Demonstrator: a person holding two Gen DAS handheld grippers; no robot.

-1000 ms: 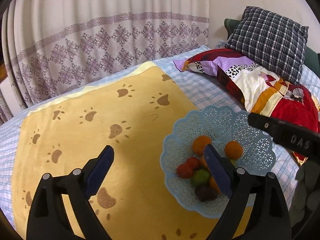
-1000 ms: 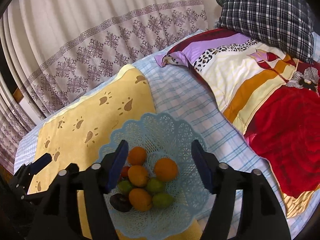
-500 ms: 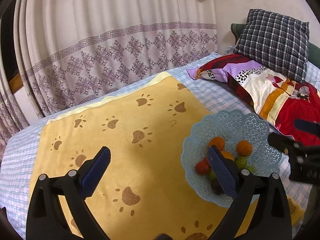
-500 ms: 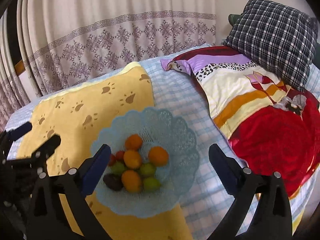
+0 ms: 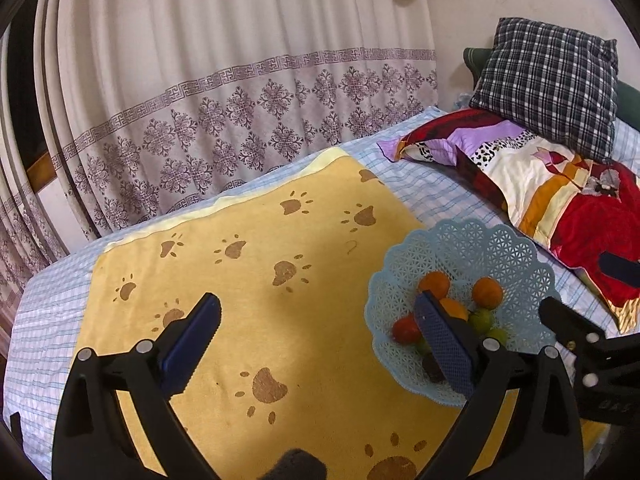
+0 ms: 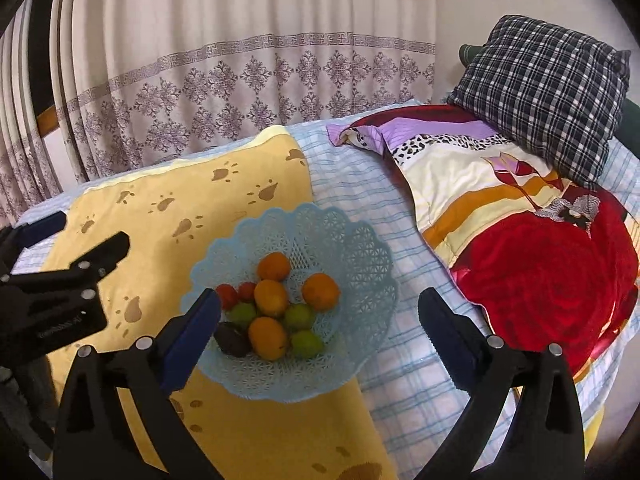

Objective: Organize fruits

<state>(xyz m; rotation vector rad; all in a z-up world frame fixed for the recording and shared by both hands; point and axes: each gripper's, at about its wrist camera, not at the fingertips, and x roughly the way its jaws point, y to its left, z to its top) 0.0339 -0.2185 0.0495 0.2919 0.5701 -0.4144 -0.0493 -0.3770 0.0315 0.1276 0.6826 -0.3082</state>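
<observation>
Pale blue perforated plastic basket (image 6: 360,276), holding the piled round fruits (image 6: 276,312), sits on a soft yellow paw-print blanket (image 5: 248,320) on the bed, so either wide-spread, empty tool, left (image 5: 316,340) or right (image 6: 320,320), pressing down risks tipping it and rolling fruit out.

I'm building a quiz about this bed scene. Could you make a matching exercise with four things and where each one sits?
Things:
1. blue basket
2. checked pillow
3. dark fruit
4. patterned curtain

Places:
A. behind the bed
B. inside the basket, at its near left
C. on the floral quilt, far right
D. half on the yellow paw-print towel, half on the checked sheet

Pairs: 1-D, 2-C, 3-B, 4-A
</observation>
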